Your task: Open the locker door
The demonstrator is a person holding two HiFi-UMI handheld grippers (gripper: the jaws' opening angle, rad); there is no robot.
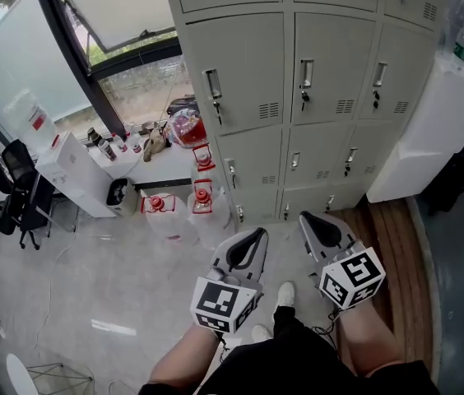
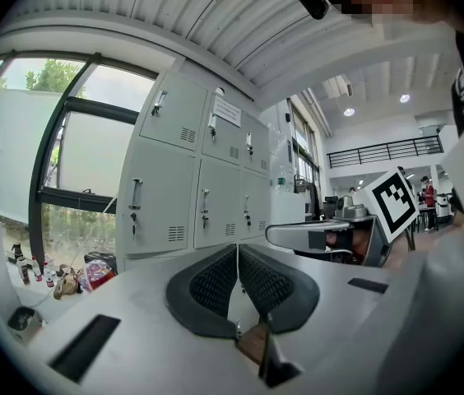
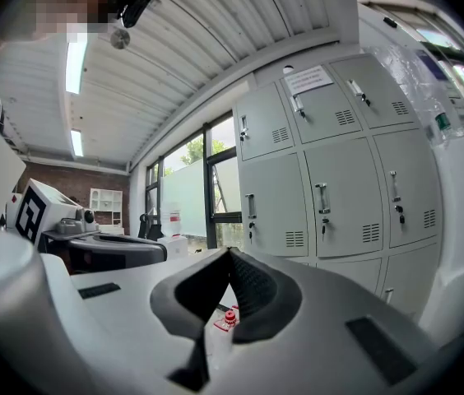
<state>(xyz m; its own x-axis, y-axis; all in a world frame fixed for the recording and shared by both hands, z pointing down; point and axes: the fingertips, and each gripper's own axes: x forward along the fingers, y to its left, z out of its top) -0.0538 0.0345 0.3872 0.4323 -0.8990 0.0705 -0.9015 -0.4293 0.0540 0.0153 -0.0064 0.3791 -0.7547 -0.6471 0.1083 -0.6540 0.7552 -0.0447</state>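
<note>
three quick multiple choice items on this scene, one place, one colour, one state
1. Where are the red-capped jugs? A on the floor left of the lockers; B atop the lockers; C in a gripper
2. What colour are the lockers? A blue; B light grey; C red
3. The left gripper and right gripper are: A both open; B one open, one shut; C both shut, empty
Key: 1 A, head view shows them there; 2 B, every view; 3 C, jaws together with nothing between.
</note>
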